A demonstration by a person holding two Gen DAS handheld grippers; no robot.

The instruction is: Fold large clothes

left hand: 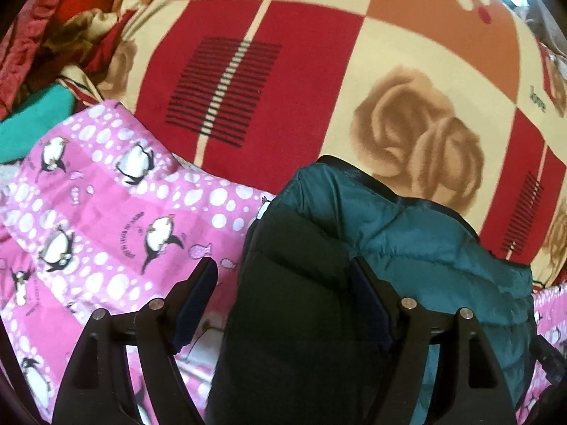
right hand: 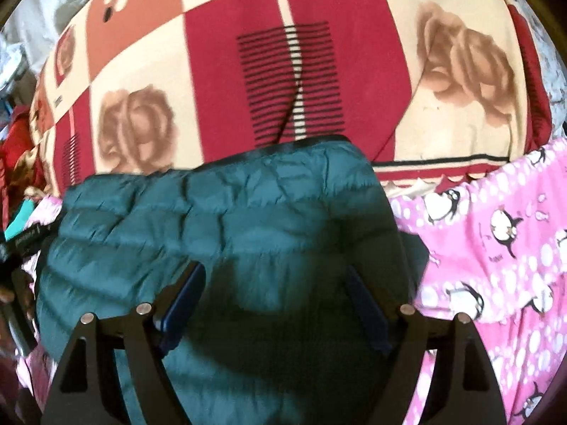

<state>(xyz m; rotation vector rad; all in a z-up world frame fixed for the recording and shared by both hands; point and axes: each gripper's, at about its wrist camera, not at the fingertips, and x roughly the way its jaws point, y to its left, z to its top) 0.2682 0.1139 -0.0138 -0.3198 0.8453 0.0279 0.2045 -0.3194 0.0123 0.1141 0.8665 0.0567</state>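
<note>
- Two grippers are hovering over a teal quilted puffer jacket (right hand: 219, 226), which is lying folded on a pink penguin-print blanket (left hand: 106, 212).
- That blanket is covering the near edge of a bed spread with a red, cream and orange rose-patterned cover (left hand: 319, 71).
- Left gripper (left hand: 283, 276) is standing wide open, gripping nothing, with the jacket's left edge lying below its jaws.
- Right gripper (right hand: 273, 279) is also standing wide open and empty above the jacket's middle.
</note>
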